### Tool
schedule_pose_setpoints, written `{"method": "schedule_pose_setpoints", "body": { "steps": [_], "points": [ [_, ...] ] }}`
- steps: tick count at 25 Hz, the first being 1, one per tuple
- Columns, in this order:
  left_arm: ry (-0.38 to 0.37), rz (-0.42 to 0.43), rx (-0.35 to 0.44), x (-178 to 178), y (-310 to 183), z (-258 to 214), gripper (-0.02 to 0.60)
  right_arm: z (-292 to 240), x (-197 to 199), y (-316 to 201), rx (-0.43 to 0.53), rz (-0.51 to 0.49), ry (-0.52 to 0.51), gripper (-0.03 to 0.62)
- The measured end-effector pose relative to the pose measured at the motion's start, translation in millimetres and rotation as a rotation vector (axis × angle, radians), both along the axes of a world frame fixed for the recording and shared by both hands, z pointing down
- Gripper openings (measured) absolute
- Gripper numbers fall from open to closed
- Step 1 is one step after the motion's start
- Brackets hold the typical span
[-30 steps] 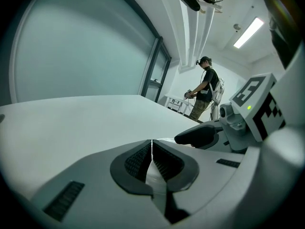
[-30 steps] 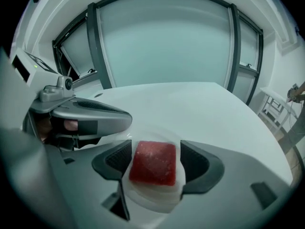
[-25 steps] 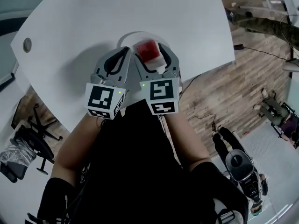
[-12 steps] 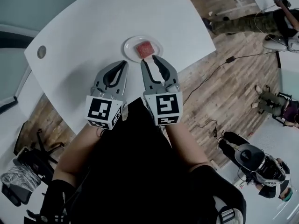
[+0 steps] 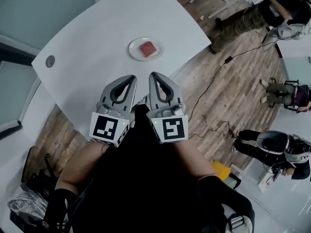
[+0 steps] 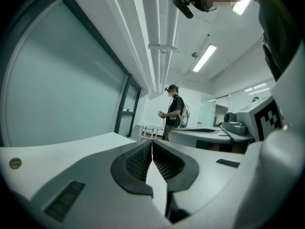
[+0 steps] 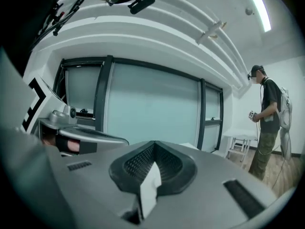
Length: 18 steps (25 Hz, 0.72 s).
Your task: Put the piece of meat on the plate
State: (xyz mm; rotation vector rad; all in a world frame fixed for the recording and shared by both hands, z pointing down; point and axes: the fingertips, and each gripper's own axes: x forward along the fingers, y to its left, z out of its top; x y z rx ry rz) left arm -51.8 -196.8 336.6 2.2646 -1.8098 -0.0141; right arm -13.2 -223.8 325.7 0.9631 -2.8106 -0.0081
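In the head view a red piece of meat [image 5: 147,48] lies on a small white plate [image 5: 136,54] on the white table [image 5: 97,42]. Both grippers are held up near the person's chest, well short of the plate. My left gripper [image 5: 130,78] is shut with nothing in it. My right gripper [image 5: 153,75] is shut too and holds nothing. In the left gripper view the left gripper [image 6: 152,142] has its ribbed pads pressed together. The right gripper [image 7: 153,143] in the right gripper view has its pads together as well. Neither gripper view shows the plate or the meat.
The table's near edge [image 5: 121,111] lies just under the grippers, with wooden floor [image 5: 218,81] to the right. A cable [image 5: 214,76] runs across the floor. People stand at the right [image 5: 277,144] and top right [image 5: 262,8]. A round grommet [image 5: 50,61] sits in the tabletop's left part.
Both grippers have pulled up and back from the plate toward the person. The right gripper's jaws, open around the meat before, have shut empty. The meat stays on the plate.
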Motion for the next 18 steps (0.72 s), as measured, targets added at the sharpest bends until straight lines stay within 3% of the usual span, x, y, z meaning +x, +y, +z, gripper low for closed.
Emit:
{"method": "schedule_pose_setpoints", "body": {
  "steps": [9,18],
  "points": [
    [-0.046,0.025,0.076,11,30,-21,0.003,-32,19,34,0.085,0.063,-0.09,0.003],
    [-0.097,-0.014,0.135,38,23,-52,0.003,-67,44,37,0.138,-0.018,-0.132,0.003]
  ]
}}
